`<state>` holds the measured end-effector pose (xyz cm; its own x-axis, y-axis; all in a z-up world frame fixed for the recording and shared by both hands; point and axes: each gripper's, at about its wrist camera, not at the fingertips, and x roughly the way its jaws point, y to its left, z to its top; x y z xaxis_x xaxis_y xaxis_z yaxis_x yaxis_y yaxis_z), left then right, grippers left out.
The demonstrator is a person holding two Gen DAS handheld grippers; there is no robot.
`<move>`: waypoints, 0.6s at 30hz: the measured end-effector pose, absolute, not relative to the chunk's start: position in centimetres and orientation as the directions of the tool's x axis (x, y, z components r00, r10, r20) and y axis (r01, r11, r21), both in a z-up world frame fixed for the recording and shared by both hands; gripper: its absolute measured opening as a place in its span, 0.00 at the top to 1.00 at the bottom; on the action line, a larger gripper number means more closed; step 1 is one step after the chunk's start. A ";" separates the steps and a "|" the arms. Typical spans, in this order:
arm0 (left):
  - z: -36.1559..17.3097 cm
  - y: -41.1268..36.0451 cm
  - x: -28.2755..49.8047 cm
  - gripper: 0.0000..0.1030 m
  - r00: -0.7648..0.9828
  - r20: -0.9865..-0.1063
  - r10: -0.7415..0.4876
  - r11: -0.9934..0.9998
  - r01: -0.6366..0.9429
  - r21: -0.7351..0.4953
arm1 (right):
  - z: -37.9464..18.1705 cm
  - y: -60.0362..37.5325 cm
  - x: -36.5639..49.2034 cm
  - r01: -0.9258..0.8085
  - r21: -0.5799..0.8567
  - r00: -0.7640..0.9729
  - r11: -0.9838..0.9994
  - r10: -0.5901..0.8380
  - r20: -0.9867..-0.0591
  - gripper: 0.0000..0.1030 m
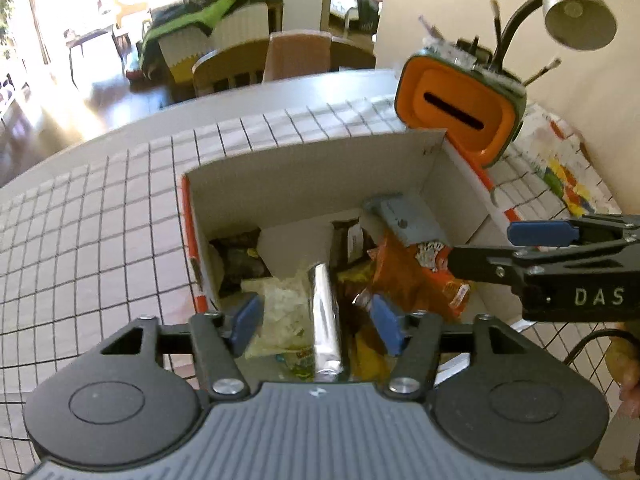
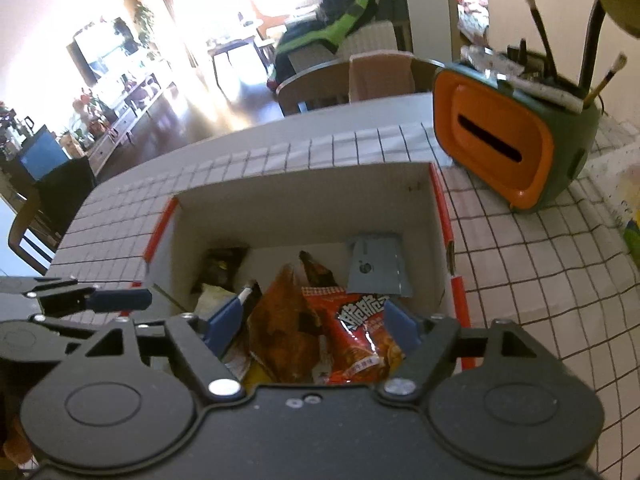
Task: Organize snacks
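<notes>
An open cardboard box point(image 1: 300, 172) point(image 2: 300, 200) with red-orange edges stands on the checked tablecloth and holds several snack packets. My left gripper point(image 1: 316, 324) hangs open over its near side. A silver packet point(image 1: 326, 320) and a pale yellow packet point(image 1: 280, 312) lie below the gap, untouched. An orange bag point(image 1: 404, 272) and a grey-blue packet point(image 1: 408, 220) lie further right. My right gripper point(image 2: 314, 324) is open above a red snack bag point(image 2: 360, 332) and a brown bag point(image 2: 284, 320), with its pads clear of both. It also enters the left wrist view as the right gripper point(image 1: 500, 248).
An orange and green holder point(image 1: 460, 108) point(image 2: 500, 140) with brushes stands right behind the box, under a desk lamp point(image 1: 576, 12). A colourful paper sheet point(image 1: 568, 172) lies at the far right. The tablecloth point(image 1: 100, 220) stretches left; chairs stand beyond the far edge.
</notes>
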<state>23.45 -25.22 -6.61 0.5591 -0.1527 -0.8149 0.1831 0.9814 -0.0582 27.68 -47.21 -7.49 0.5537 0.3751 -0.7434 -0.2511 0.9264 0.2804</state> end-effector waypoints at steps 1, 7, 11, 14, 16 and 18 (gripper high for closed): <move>-6.3 -25.1 23.1 0.34 0.570 -0.807 -0.156 0.981 0.182 -0.061 | -7.2 -47.2 27.3 -0.255 0.269 0.565 0.929 0.369 -0.738 0.23; -4.6 -24.7 21.4 0.29 0.613 -0.771 -0.169 0.981 0.184 -0.068 | -5.1 -47.1 25.1 -0.292 0.238 0.630 0.927 0.373 -0.681 0.13; -3.5 -24.4 20.0 0.25 0.645 -0.746 -0.165 0.982 0.180 -0.061 | -4.0 -46.8 23.6 -0.306 0.207 0.676 0.929 0.365 -0.640 0.06; -2.8 -24.2 19.0 0.24 0.662 -0.730 -0.170 0.981 0.181 -0.064 | -3.4 -46.7 22.5 -0.314 0.202 0.696 0.928 0.370 -0.616 0.01; -2.3 -24.1 18.3 0.21 0.675 -0.717 -0.173 0.981 0.185 -0.063 | -3.0 -46.7 21.8 -0.320 0.198 0.707 0.926 0.373 -0.601 0.00; -1.9 -24.0 17.6 0.20 0.687 -0.705 -0.174 0.980 0.188 -0.058 | -2.7 -46.5 21.1 -0.327 0.186 0.716 0.926 0.372 -0.590 0.00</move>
<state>17.62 -23.95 -1.86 0.6873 -0.1737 -0.7053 0.1878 0.9805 -0.0585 21.08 -46.52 -2.68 0.7165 0.3720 -0.5902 -0.3275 0.9263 0.1863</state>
